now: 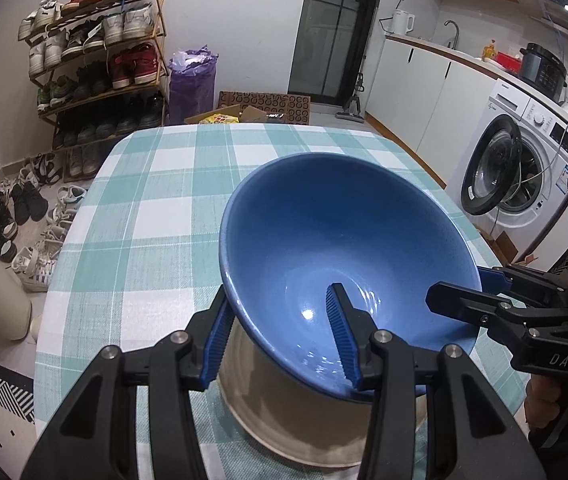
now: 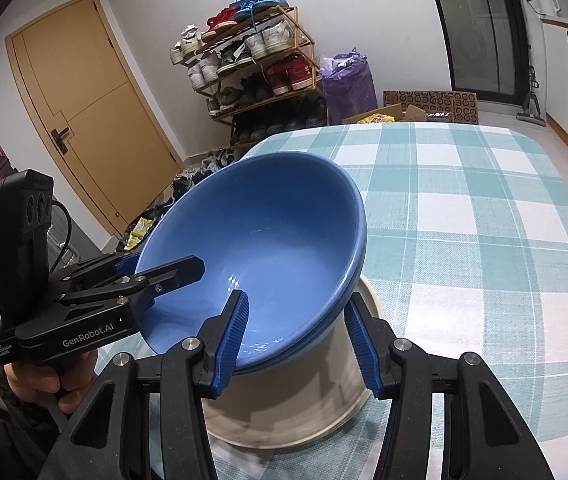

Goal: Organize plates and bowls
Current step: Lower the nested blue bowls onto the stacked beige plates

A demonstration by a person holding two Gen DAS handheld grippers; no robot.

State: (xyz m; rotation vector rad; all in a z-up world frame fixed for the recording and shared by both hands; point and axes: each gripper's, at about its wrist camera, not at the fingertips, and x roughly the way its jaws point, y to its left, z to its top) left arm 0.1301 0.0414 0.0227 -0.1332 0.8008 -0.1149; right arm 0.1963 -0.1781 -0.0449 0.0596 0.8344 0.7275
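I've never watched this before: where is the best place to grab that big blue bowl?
By its thin rim, from opposite sides, one finger inside and one outside the wall. The blue bowl is too wide to span, and that is how the left gripper and right gripper take it.

"GenRobot.AI" on left gripper — "DAS" on right gripper.

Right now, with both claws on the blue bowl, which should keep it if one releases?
Left, marginally: left claw's outer pad lies along the blue bowl's wall; right claw's outer pad meets it only near the rim.
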